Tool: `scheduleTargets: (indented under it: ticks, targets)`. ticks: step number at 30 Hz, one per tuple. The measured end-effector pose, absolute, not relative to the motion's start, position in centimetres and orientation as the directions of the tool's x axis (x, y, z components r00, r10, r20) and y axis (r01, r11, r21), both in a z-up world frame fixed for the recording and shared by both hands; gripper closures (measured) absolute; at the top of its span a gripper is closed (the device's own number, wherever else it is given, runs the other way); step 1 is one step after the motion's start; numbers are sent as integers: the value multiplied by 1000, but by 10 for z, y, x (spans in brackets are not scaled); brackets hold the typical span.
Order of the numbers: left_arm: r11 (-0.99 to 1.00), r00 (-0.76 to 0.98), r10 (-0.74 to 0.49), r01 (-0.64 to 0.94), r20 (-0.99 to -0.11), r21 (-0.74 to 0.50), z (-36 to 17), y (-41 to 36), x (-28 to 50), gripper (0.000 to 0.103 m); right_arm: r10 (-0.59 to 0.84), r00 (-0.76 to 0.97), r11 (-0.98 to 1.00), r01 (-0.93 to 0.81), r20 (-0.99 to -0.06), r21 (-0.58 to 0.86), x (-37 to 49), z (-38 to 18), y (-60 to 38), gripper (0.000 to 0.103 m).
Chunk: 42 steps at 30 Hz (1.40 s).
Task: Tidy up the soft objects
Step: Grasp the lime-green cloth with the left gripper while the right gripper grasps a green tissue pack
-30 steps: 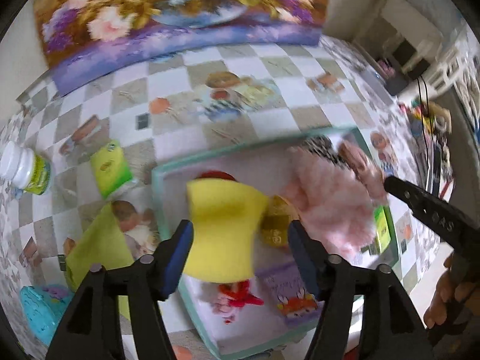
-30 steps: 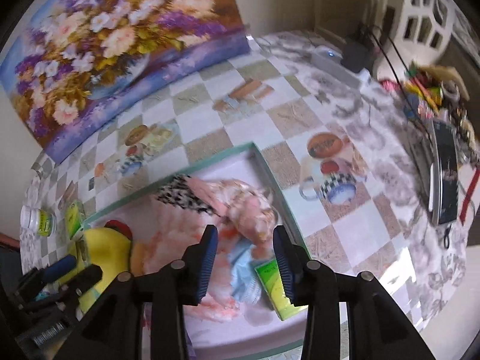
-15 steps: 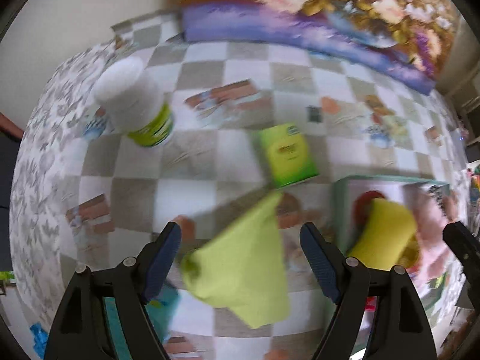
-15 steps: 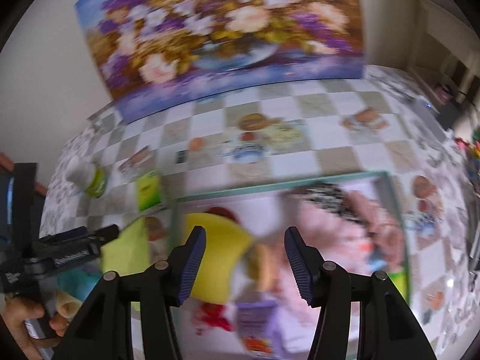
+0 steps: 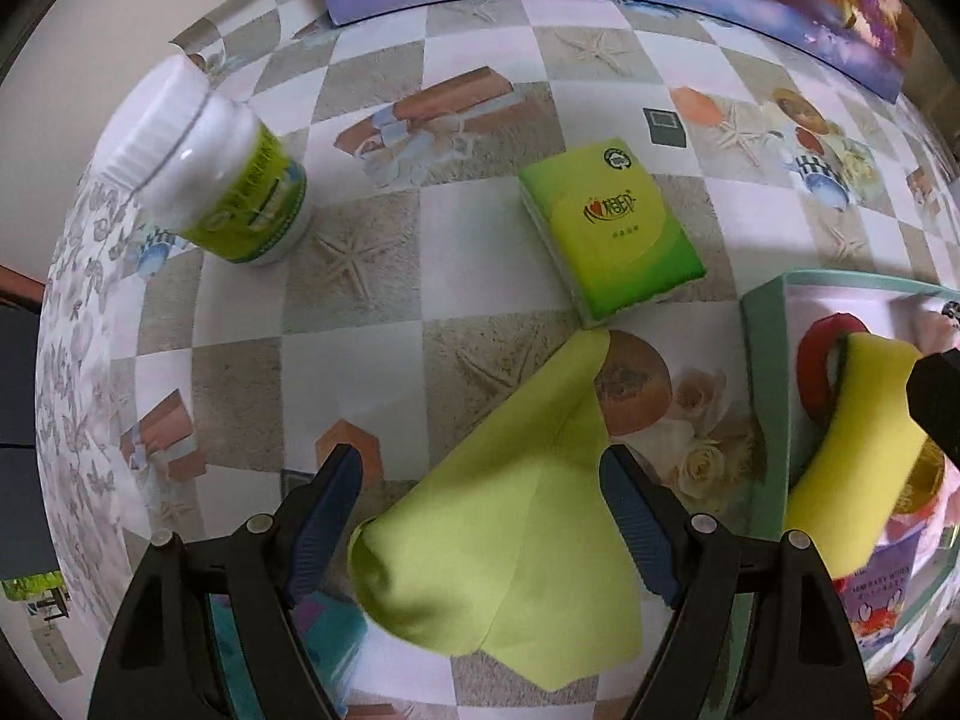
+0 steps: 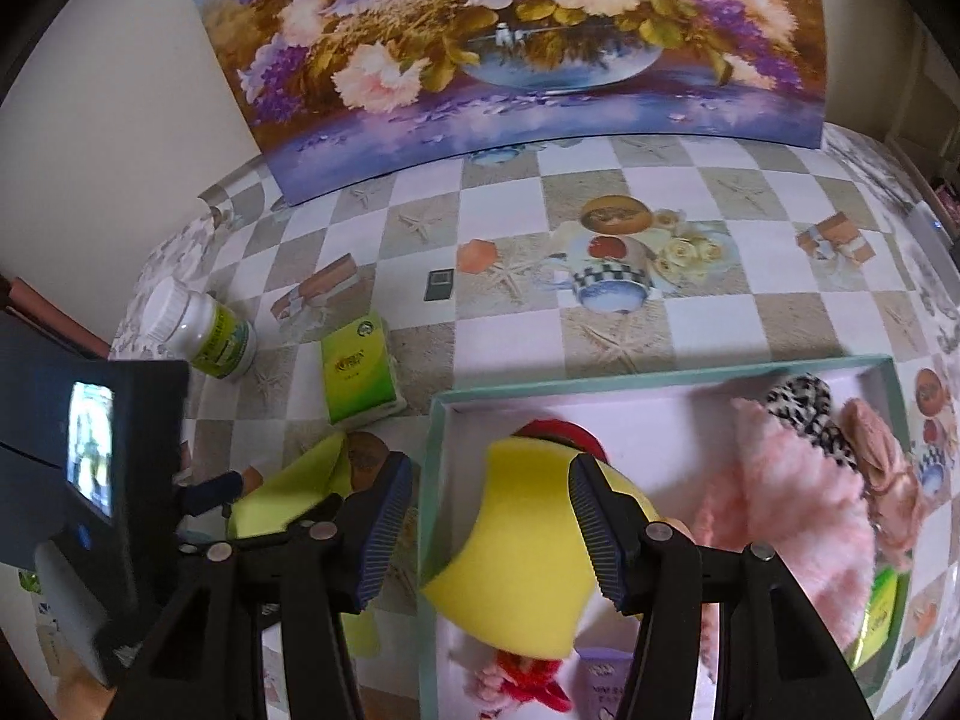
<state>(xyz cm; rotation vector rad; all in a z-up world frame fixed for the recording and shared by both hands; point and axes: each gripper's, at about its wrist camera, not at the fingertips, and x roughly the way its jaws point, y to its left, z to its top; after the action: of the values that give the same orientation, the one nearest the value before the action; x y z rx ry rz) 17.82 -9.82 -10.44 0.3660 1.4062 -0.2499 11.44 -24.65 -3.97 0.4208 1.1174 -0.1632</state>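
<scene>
A lime green cloth (image 5: pixel 510 540) lies crumpled on the checkered tablecloth. My left gripper (image 5: pixel 480 525) points straight down over it, open, with the cloth between the fingers but not pinched. In the teal box (image 6: pixel 432 480) a yellow sponge (image 6: pixel 516 552) rests on a red item, beside a pink fluffy piece (image 6: pixel 792 498) and a leopard-print piece (image 6: pixel 801 405). My right gripper (image 6: pixel 489 528) hovers open above the sponge and the box's left wall, holding nothing. The sponge (image 5: pixel 858 450) and the box rim (image 5: pixel 762 360) also show at the right of the left wrist view.
A green tissue pack (image 5: pixel 612 228) lies just beyond the cloth. A white bottle with a green label (image 5: pixel 222 180) stands at the far left. A flower painting (image 6: pixel 510 60) leans along the back wall. The left gripper's body with its screen (image 6: pixel 90 468) is left of the right gripper.
My left gripper moved from above the box leftward and down over the lime cloth, leaving the yellow sponge in the box. My right gripper swung left from the pink items to the sponge and widened.
</scene>
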Motion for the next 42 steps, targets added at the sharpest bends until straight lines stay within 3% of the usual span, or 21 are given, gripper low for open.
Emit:
scheduleTargets:
  ticks: [2, 4, 8, 10, 14, 15, 16, 27, 42]
  targets:
    - [916, 164, 47, 386, -985, 108, -106, -100, 179, 23, 80, 441, 915, 324, -894, 241, 120, -40, -245, 45]
    - [921, 174, 27, 379, -984, 92, -109, -102, 181, 34, 85, 445, 918, 313, -891, 244, 125, -39, -243, 45]
    - [939, 175, -41, 342, -984, 22, -111, -97, 188, 45, 96, 449, 919, 302, -888, 252, 135, -41, -241, 45]
    - [939, 185, -70, 343, -980, -3, -110, -98, 190, 62, 101, 450, 920, 296, -887, 255, 138, -42, -240, 45]
    - [936, 205, -98, 351, -974, -20, -110, -101, 194, 83, 116, 455, 922, 281, -883, 266, 146, -44, -238, 45]
    - [938, 205, -103, 346, -973, -26, -108, -99, 194, 95, 121, 457, 922, 277, -881, 270, 148, -45, -237, 45]
    - [942, 200, -112, 332, -973, -40, -108, -97, 197, 97, 127, 459, 922, 272, -879, 275, 150, -45, -236, 45]
    - [985, 288, -134, 145, -948, -95, -82, -40, 228, 99, 176, 449, 943, 179, -876, 281, 181, -67, -202, 45]
    - [992, 353, -122, 74, -928, -103, -60, -18, 223, 99, 108, 395, 977, 129, -912, 171, 205, -97, -169, 41]
